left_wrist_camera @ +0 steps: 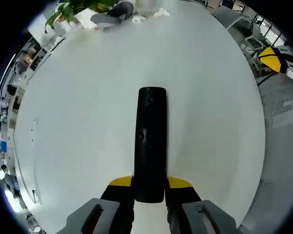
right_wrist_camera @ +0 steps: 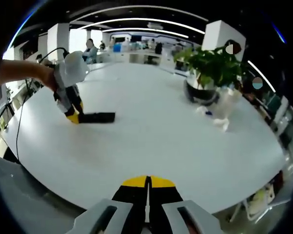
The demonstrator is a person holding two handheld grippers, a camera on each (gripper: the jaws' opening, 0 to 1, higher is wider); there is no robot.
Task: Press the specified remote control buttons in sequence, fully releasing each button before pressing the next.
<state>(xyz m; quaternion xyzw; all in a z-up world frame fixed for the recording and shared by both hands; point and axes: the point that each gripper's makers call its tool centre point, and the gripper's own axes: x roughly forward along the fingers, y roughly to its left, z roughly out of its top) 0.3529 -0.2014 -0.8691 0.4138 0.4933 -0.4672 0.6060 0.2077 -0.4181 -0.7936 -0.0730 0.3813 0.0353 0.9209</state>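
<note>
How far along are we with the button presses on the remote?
Done: the left gripper has its jaws closed on the near end of the remote, which lies flat on the white table. In hand: holding it steady. Left: the presses themselves; the right gripper is shut, empty, and well away from the remote.

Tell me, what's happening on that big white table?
A person is holding a gripper in each hand. The left gripper is clamped on one end of a black remote control lying on the white table. The right gripper is shut, empty and off to the side. A potted plant stands nearby.
</note>
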